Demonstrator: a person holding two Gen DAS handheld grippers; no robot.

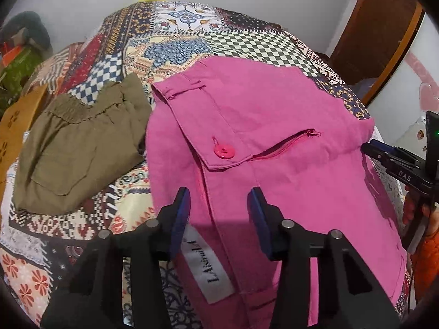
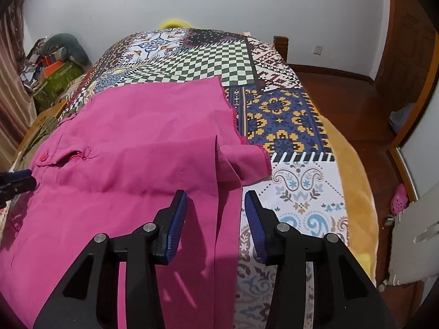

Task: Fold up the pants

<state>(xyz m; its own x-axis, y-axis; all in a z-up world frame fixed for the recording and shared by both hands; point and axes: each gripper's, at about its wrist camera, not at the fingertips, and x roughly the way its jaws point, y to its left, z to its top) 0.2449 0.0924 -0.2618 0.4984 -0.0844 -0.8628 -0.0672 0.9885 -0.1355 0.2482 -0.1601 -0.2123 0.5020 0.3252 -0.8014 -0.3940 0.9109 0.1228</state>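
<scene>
Pink pants: laid flat on the patterned bedspread, waistband end nearest the olive garment.
Left gripper: jaws part-way apart, fabric seen between them, not pinched.
Right gripper: jaws likewise apart, over the near pant edge; nothing held.

A bed covered by a patchwork-print spread of checks, florals and paisley carries the pink pants laid flat across it, with a folded olive-green garment lying just beside them toward the spread's left side, and a yellow blanket along the right edge.
</scene>
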